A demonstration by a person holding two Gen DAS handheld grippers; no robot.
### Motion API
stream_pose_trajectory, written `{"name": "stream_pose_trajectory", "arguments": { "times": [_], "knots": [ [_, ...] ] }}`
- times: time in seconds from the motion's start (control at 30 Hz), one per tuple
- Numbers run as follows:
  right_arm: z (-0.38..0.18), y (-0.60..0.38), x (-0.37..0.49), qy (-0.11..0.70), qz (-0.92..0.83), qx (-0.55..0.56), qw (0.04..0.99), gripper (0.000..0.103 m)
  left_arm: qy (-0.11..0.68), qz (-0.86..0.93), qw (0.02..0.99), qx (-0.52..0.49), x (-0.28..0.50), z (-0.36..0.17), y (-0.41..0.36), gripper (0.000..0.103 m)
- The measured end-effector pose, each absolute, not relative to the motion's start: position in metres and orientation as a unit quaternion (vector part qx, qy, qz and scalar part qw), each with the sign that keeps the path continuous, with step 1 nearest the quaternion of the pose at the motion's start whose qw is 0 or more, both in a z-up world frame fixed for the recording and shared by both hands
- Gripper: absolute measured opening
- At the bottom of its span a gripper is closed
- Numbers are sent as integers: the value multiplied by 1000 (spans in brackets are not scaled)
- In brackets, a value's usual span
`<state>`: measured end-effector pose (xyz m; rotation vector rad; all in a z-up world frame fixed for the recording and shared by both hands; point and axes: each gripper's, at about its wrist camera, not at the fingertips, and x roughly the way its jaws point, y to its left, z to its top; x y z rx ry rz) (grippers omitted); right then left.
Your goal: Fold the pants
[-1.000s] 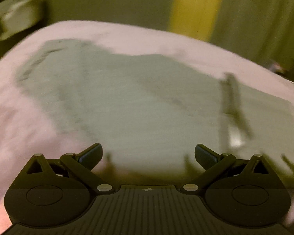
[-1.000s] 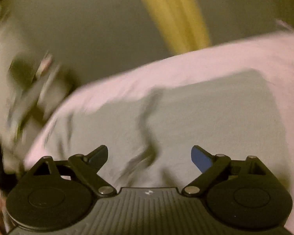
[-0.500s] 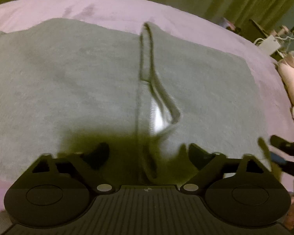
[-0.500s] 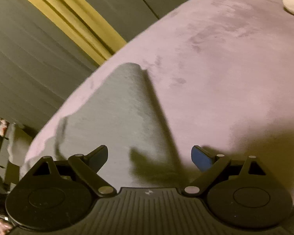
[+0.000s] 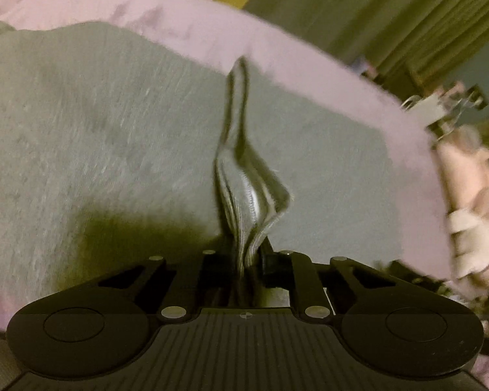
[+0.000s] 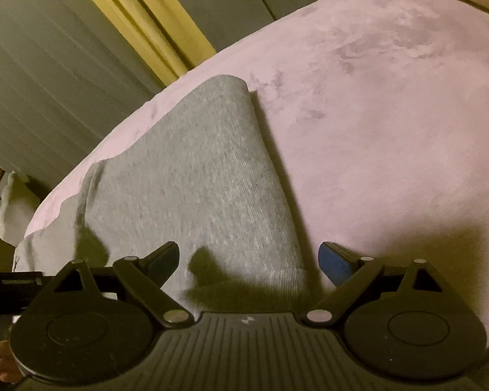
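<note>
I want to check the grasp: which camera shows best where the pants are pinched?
The left wrist view: the left gripper is shut on a bunched edge of the grey pants. The right wrist view shows only flat fabric before the open right gripper.

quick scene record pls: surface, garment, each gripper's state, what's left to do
surface: pink plush blanket
garment: grey pants, spread flat on the blanket
left gripper: shut on a bunched edge of the pants, several layers pinched
right gripper: open, over the pants' edge, holding nothing
background: green curtains
left to do: fold not yet made
</note>
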<state>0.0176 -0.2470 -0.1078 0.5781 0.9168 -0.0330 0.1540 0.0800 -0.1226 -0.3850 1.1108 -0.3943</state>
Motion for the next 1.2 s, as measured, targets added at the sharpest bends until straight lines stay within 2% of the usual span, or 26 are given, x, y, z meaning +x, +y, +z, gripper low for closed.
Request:
{"name": "stream_pose_trajectory", "arguments": {
  "times": [0.13, 0.2, 0.3, 0.43, 0.5, 0.53, 0.57, 0.6, 0.63, 0.67, 0.73, 0.8, 0.9, 1.0, 1.07, 1.2],
  "knots": [
    [-99, -241, 17, 423, -3, 273, 864, 93, 486, -206, 810, -255, 143, -101, 106, 16],
    [-95, -237, 17, 416, 7, 270, 868, 97, 479, -203, 810, -272, 139, -97, 116, 16],
    [-97, -229, 21, 419, 18, 258, 870, 97, 484, -170, 820, -253, 136, -105, 128, 16],
    [-111, -224, 25, 438, 17, 239, 867, 97, 559, -99, 804, -178, 149, -142, 120, 18],
    [-114, -225, 26, 444, 15, 240, 863, 97, 540, -106, 821, -153, 149, -131, 110, 18],
    [-114, -226, 25, 440, 17, 239, 866, 97, 521, -115, 833, -143, 148, -120, 105, 27],
    [-113, -227, 24, 435, 17, 237, 869, 97, 498, -120, 848, -137, 148, -108, 103, 45],
    [-112, -228, 24, 430, 17, 235, 871, 97, 483, -125, 856, -138, 152, -101, 102, 54],
    [-112, -230, 23, 427, 18, 237, 873, 97, 470, -128, 862, -140, 155, -95, 101, 62],
    [-113, -230, 24, 426, 18, 241, 872, 97, 463, -129, 866, -139, 162, -90, 100, 62],
    [-115, -232, 25, 427, 15, 254, 868, 97, 465, -145, 863, -133, 181, -88, 92, 62],
    [-120, -235, 25, 430, 10, 263, 863, 97, 489, -150, 848, -139, 207, -101, 88, 57],
    [-116, -235, 21, 425, 12, 264, 866, 97, 517, -124, 836, -132, 235, -122, 82, 42],
    [-114, -234, 19, 422, 10, 262, 868, 97, 504, -117, 851, -88, 244, -119, 69, 35],
    [-109, -230, 18, 414, 13, 262, 872, 97, 501, -118, 855, -66, 245, -118, 61, 24],
    [-100, -218, 23, 402, 26, 242, 883, 97, 487, -109, 863, -81, 244, -113, 70, 17]
  ]
}}
